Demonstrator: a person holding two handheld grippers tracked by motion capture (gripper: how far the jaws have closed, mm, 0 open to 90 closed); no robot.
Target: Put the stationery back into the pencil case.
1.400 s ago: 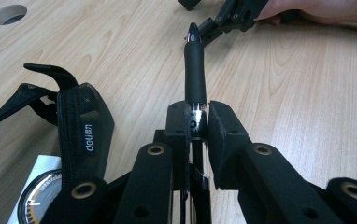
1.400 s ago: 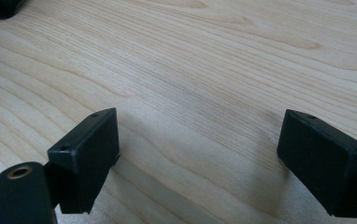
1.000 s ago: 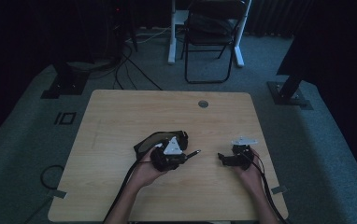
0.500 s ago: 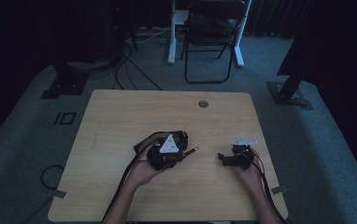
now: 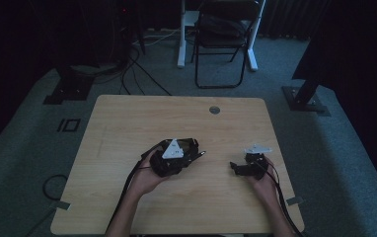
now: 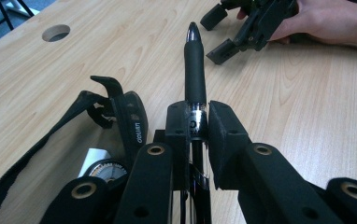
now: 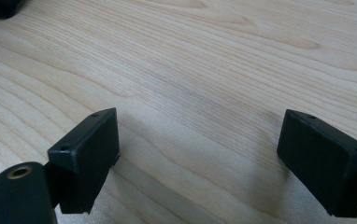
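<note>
**Pen held at mid-barrel by left gripper; right gripper idle**

Left gripper point(image 6: 196, 128): jaws pinched on a black pen point(image 6: 194, 70), the pads clamping the clear section of the barrel just behind the rubber grip sleeve; the silver tip points away from the camera, toward the right gripper point(image 6: 242, 28) farther off. In the high view the left gripper point(image 5: 176, 155) sits near the middle of the table point(image 5: 127, 118), the pen's tip jutting to the right; a black pouch point(image 6: 120, 126) with a strap lies just to the left of the jaws, open, something round and a white slip showing inside.

Right gripper point(image 7: 200, 158): jaws spread wide, nothing between them, bare wood beneath; it rests on the near right of the table, well apart from the pen.

Handling, as judged: the pen is light and stiff, unlikely to bend or break under this clamp; the smooth clear barrel looks slippery and could rotate or slide between flat pads; the rubber sleeve offers the surer hold. A second grip, if wanted, belongs on that sleeve, short of the tip; a hold far from the middle would let the pen pivot.
</note>
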